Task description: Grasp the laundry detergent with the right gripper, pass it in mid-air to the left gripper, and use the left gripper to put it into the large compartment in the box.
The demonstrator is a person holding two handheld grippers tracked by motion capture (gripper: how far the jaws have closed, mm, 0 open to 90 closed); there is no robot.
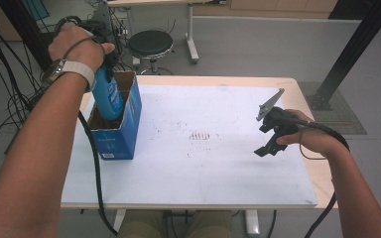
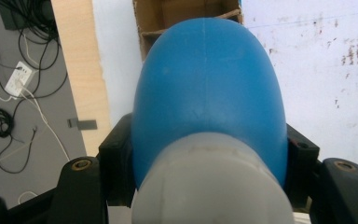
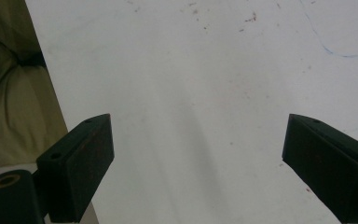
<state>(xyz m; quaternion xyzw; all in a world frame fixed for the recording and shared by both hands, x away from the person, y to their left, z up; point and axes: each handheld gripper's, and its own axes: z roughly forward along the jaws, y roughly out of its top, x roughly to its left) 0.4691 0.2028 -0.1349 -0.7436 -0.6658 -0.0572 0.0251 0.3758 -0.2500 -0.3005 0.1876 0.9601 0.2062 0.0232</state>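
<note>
Two claws are in play, but the left claw (image 1: 110,74) has the job: it is clamped on a blue bottle (image 1: 107,96) and holds it over the open cardboard box (image 1: 121,136) at the left end of the surface (image 1: 218,168). From the high view the bottle hangs with its rounded base pointing down, already dipping past the box's top edge, and the cap end is up in the claw. In the left gripper view the black jaws press on both flanks of the bottle (image 2: 207,98) just past its pale cap (image 2: 212,182), and the brown inside of the box (image 2: 186,16) waits straight ahead.

My read: this is the packing step, bottle going into box, and it looks well under way. The next move calls for a straight lowering that keeps the base clear of the box wall and the divider, then a release once the bottle is seated; letting go early could leave it tipped against the rim.

Over on the other side, the right claw (image 1: 269,141) hangs above the white sheet, well apart from the box. Its jaws stand wide with nothing between them, and the right gripper view confirms it (image 3: 198,154).
</note>
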